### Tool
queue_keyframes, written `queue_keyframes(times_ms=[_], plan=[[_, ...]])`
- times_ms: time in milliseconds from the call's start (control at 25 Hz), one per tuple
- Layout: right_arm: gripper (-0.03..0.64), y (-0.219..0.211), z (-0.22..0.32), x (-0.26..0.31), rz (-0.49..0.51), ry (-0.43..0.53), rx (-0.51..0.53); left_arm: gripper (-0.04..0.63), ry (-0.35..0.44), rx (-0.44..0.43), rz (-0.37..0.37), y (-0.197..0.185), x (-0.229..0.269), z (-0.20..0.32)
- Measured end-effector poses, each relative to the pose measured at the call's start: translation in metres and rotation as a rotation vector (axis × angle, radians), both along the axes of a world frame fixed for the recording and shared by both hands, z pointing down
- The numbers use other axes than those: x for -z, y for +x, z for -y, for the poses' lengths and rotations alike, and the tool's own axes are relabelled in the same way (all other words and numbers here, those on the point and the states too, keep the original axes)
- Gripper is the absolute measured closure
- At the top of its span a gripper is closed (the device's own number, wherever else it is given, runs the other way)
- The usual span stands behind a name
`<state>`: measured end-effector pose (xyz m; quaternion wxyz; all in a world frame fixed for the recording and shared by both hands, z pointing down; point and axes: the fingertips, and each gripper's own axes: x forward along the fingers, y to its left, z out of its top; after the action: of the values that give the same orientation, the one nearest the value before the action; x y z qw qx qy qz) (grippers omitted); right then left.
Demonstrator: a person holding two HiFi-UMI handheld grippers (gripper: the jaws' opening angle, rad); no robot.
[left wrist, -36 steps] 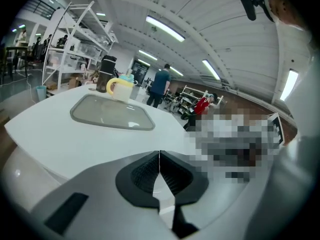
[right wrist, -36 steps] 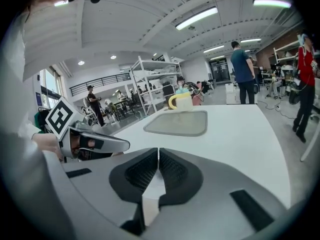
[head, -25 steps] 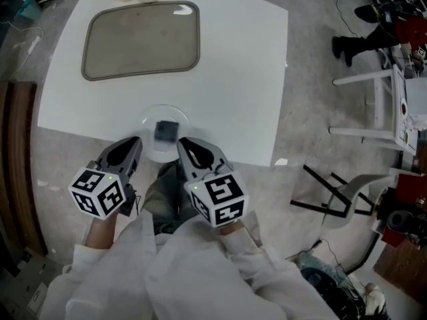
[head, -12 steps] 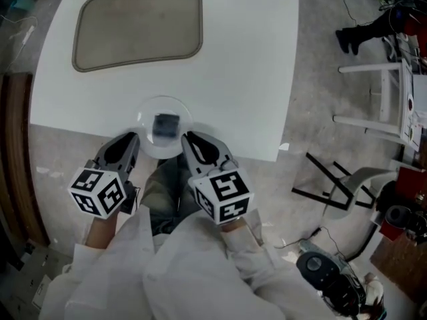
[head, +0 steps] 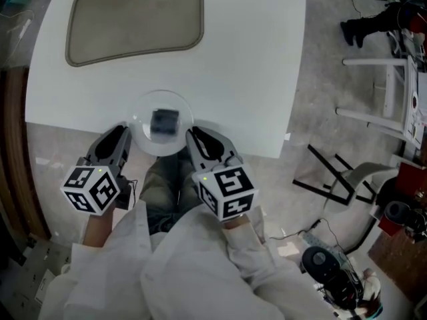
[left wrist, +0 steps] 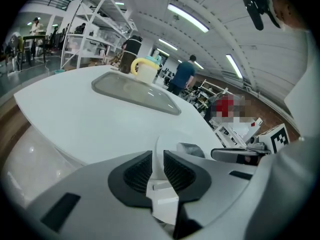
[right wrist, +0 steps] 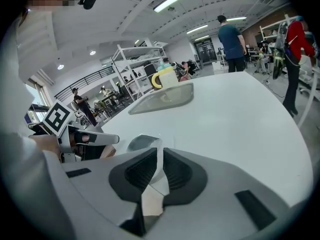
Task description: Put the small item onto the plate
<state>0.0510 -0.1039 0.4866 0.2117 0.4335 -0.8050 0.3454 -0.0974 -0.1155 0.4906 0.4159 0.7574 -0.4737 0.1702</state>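
Note:
A clear round plate [head: 143,137] rests at the near edge of the white table [head: 253,79], and a small dark grey block [head: 164,121] lies on it. My left gripper [head: 124,134] is at the plate's left rim. Its jaws have just been opening, and the thin rim [left wrist: 155,151] stands between the pads with a gap on each side. At the right rim my right gripper [head: 194,137] is shut on the plate edge [right wrist: 159,156]. The block [left wrist: 192,150] also shows past the left jaws, and as the block [right wrist: 142,142] in the right gripper view.
A large grey tray [head: 133,19] lies on the far half of the table, with a yellow-handled mug [left wrist: 143,70] behind it. White chairs [head: 380,92] and black stands [head: 333,185] are on the floor to the right. People stand in the background.
Both grippers and the plate have come down slightly toward the table's near edge. The left gripper now sits a little farther left of the plate.

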Motion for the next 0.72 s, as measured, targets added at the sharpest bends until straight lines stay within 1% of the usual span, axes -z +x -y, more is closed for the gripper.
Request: queue_keyframes(times_ms=[40,160,200,400,600,720], plan=[[0.592,0.002,0.0,-0.001,-0.001,-0.003,-0.004,0.534,-0.006,0.001,-0.006,0.001,-0.001,-0.001],[0.534,0.006,-0.002,-0.004,0.0,-0.016,-0.009,0.517,-0.013,-0.003,-0.014,0.005,-0.002,-0.003],[0.528,0.006,-0.003,-0.005,0.0,-0.02,-0.009,0.511,-0.017,-0.005,-0.016,0.006,-0.003,-0.004],[0.505,0.01,-0.006,-0.008,0.008,-0.036,-0.014,0.488,-0.049,-0.013,-0.039,0.015,-0.009,-0.011],[0.495,0.014,-0.009,-0.015,0.011,-0.063,-0.006,0.48,-0.058,-0.034,-0.035,0.024,-0.011,-0.013],[0.495,0.012,-0.012,-0.018,0.009,-0.084,0.018,0.479,-0.067,-0.046,-0.035,0.027,-0.011,-0.013]])
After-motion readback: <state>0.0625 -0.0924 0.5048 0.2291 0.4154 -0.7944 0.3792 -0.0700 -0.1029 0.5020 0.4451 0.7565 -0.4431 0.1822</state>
